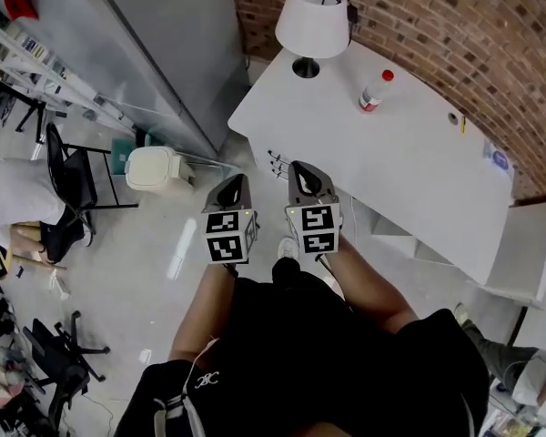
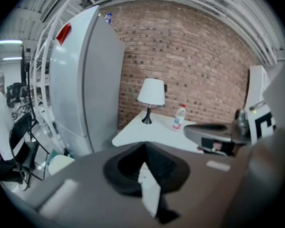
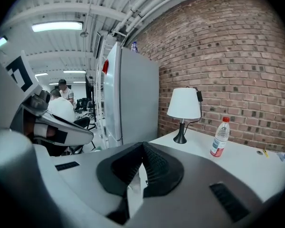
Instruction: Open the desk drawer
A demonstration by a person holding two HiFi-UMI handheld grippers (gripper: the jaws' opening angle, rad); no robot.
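Observation:
The white desk [image 1: 419, 153] stands against the brick wall, with its drawer fronts [image 1: 396, 230] showing under the near edge. Both grippers hang in front of me, over the floor and short of the desk's left corner. My left gripper [image 1: 235, 182] is shut and holds nothing. My right gripper [image 1: 302, 169] is also shut and empty, its tip close to the desk edge. In the left gripper view the jaws [image 2: 143, 148] meet, pointing at the desk [image 2: 147, 132]. In the right gripper view the jaws [image 3: 142, 148] are closed too, and the desk [image 3: 237, 163] lies ahead. The drawers are hidden in both gripper views.
A white lamp [image 1: 311, 21] and a red-capped bottle [image 1: 374, 91] stand on the desk. A tall grey fridge [image 1: 164, 53] is left of it, with a white bin [image 1: 155, 168] at its foot. A black chair [image 1: 68, 180] and a seated person [image 1: 9, 198] are far left.

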